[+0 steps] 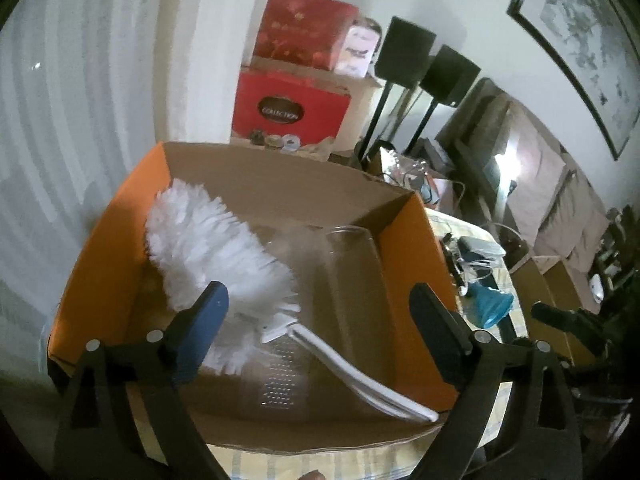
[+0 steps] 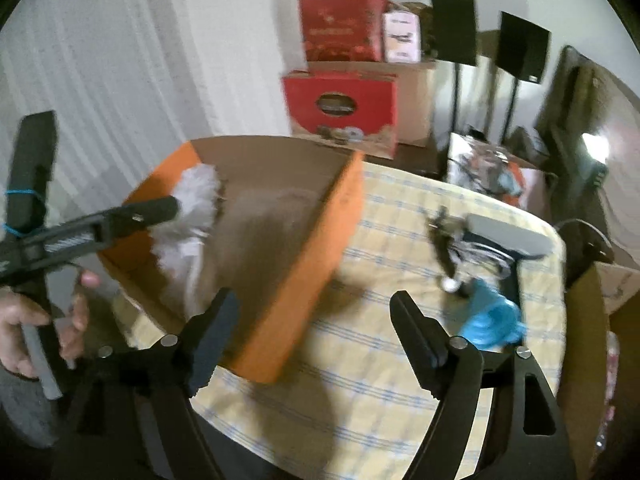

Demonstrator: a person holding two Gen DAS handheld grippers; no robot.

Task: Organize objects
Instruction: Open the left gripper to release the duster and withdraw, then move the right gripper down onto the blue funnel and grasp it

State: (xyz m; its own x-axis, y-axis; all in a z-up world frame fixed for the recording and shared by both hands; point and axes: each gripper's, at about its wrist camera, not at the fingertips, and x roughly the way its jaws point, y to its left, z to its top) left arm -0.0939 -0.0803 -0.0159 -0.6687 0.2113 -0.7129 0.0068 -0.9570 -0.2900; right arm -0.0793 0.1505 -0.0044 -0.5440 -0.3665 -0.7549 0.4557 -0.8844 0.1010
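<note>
An orange cardboard box point(image 1: 100, 240) sits on the checked tablecloth. Inside lie a white bristle brush point(image 1: 212, 252) with a white handle, a clear glass jug point(image 1: 352, 264) and a metal grater point(image 1: 280, 376). My left gripper point(image 1: 320, 332) is open above the box's near side, over the brush handle, holding nothing. My right gripper point(image 2: 316, 332) is open and empty, over the tablecloth by the box's right wall point(image 2: 312, 264). The brush point(image 2: 188, 216) shows blurred there. A blue funnel-like item point(image 2: 492, 320) lies on the cloth to the right.
A tangle of cables and a grey device point(image 2: 508, 236) lie at the table's far right. Red gift boxes point(image 2: 340, 100) and black speakers on stands point(image 2: 520, 44) stand behind. The left hand and its gripper point(image 2: 80, 228) show at left.
</note>
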